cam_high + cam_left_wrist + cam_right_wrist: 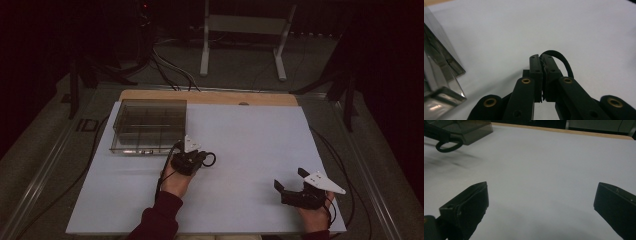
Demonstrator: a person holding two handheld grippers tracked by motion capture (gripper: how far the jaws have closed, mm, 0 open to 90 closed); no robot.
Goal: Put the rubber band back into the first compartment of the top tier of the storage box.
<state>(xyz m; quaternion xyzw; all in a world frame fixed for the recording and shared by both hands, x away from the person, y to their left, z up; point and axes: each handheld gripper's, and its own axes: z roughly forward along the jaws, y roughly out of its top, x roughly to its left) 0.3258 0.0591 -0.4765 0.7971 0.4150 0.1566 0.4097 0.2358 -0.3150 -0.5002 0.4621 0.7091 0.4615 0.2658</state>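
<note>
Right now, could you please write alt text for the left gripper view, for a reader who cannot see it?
The left claw is shut on a thin black rubber loop, above a white tabletop. A clear plastic compartment box sits at the left edge.

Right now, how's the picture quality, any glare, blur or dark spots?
High view: dim, the surroundings near black. Left gripper view: glare on the clear box edge, the near tongs soft, shut on a black loop. Right gripper view: the open tongs blurred.
</note>
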